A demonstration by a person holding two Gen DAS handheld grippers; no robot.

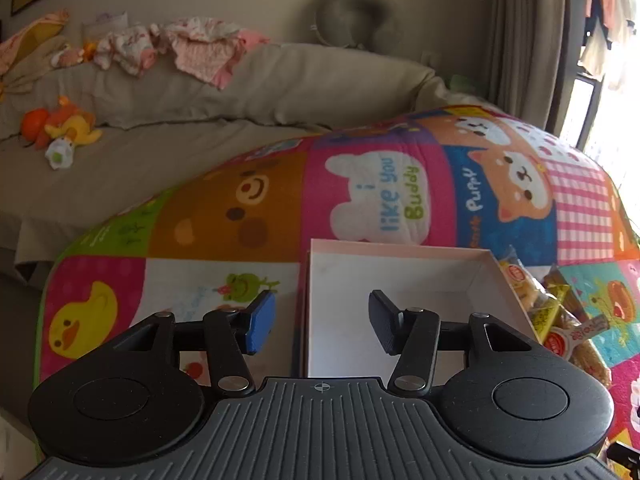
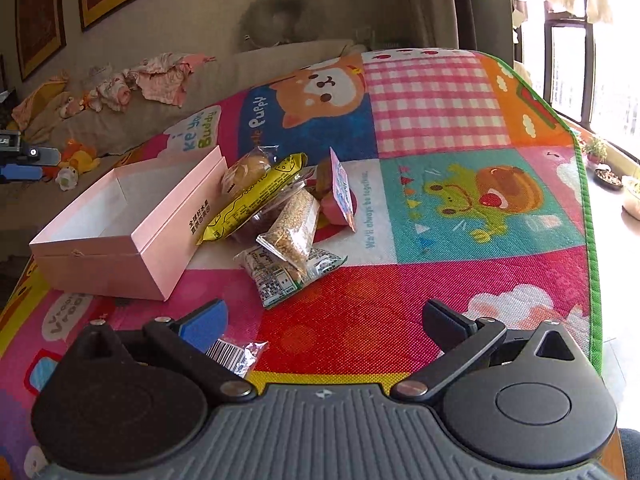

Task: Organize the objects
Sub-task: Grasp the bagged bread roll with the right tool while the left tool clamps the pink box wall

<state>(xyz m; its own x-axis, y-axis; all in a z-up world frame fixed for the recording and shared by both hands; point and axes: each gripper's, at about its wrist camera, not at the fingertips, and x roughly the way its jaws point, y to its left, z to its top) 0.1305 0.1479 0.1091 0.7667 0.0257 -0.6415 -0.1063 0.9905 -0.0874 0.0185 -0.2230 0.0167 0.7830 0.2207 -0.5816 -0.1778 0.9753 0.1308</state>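
An open pink box [image 2: 120,236] with a white, empty inside [image 1: 384,300] sits on the colourful play mat. My left gripper [image 1: 322,322] is open and empty, held over the box's near left edge. A pile of snack packets lies right of the box: a yellow packet [image 2: 256,200], a sesame bar [image 2: 294,226], a pink cup [image 2: 340,196] and a clear wrapped snack [image 2: 280,276]. The pile shows at the right of the left wrist view [image 1: 552,312]. My right gripper [image 2: 330,322] is open and empty, low over the mat. A small barcoded wrapper [image 2: 236,354] lies by its left finger.
The play mat [image 2: 440,120] covers the surface, with a green border [image 2: 592,240] at the right. A beige sofa [image 1: 200,92] with clothes [image 1: 192,46] and plush toys [image 1: 64,128] stands behind. A window and plants [image 2: 608,164] are at the far right.
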